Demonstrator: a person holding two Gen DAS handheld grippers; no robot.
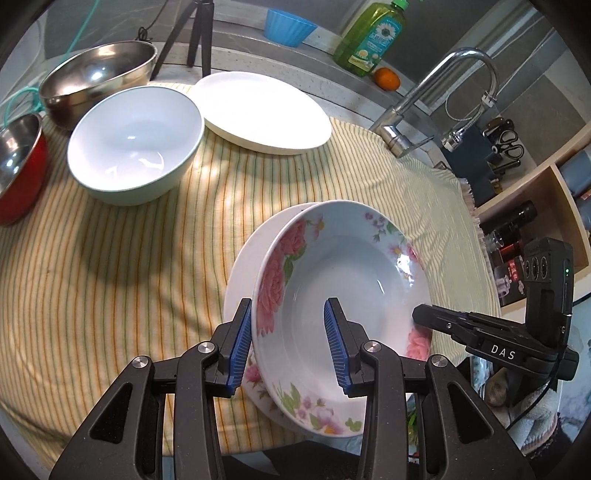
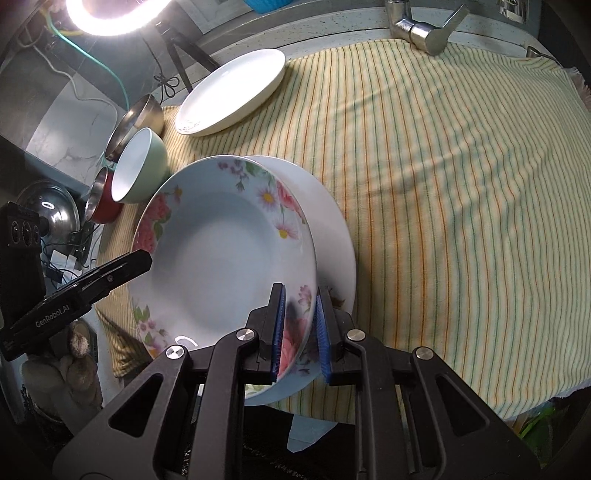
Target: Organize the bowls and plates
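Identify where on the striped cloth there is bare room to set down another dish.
Free: the wide stretch of striped cloth between the floral plate, the faucet and the fringed edge. Crowded: the far left, where white plate, green bowl, steel bowl and red bowl cluster.

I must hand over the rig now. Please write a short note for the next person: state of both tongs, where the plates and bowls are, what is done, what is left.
Right tongs: shut on the rim of the floral plate.
Left tongs: astride the opposite rim of the same plate; whether the pads press cannot be told.
Floral plate: tilted, over the plain white plate on the striped cloth, not yet flat.
Far side of the cloth: oval white plate, green bowl, large steel bowl, red bowl, all separate.
Done: nothing stacked for certain.
Left: probably set the floral plate down, then gather the other plate and nest the bowls.
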